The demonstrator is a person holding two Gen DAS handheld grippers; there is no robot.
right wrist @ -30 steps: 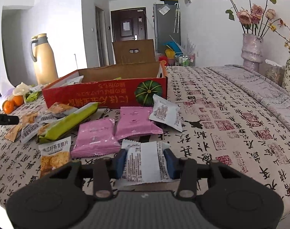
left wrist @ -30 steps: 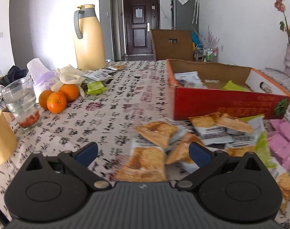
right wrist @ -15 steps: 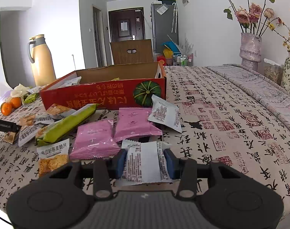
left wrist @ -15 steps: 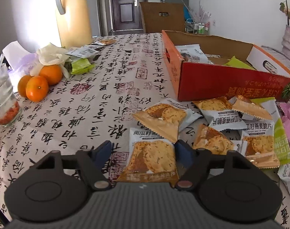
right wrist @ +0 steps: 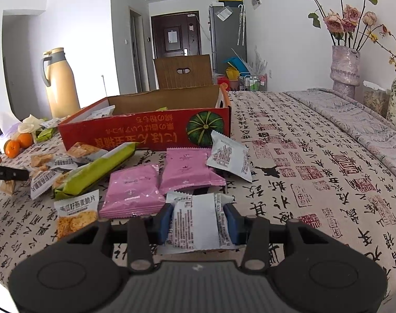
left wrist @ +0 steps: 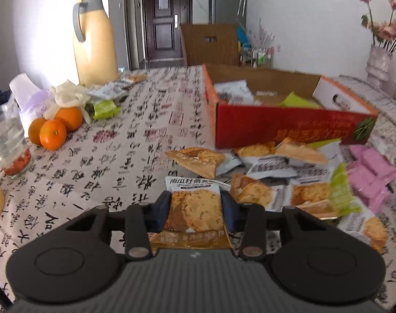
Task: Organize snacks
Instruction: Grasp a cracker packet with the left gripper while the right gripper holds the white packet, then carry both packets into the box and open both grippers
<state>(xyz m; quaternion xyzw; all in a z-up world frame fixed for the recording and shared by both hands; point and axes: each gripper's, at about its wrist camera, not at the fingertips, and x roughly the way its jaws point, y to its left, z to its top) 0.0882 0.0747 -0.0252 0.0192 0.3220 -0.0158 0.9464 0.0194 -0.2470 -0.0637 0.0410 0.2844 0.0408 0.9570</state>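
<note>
Left gripper (left wrist: 195, 206) fingers just closed onto oat crisp packet (left wrist: 194, 210), right gripper (right wrist: 198, 220) fingers clamped on white packet (right wrist: 196, 221).

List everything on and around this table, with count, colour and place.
cardboard box: one, red outside, mid-table, snacks inside
cracker packets: several, orange and white, heaped before the box
pink packets: two in the right wrist view, beside the heap
green packet: one, long, lying on the heap
oranges: three, far left
glass: one, clear, left edge
thermos: one, cream, table's far end
vases: two, with flowers, right
left tool: shut on a cracker packet
right tool: shut on a white packet
</note>
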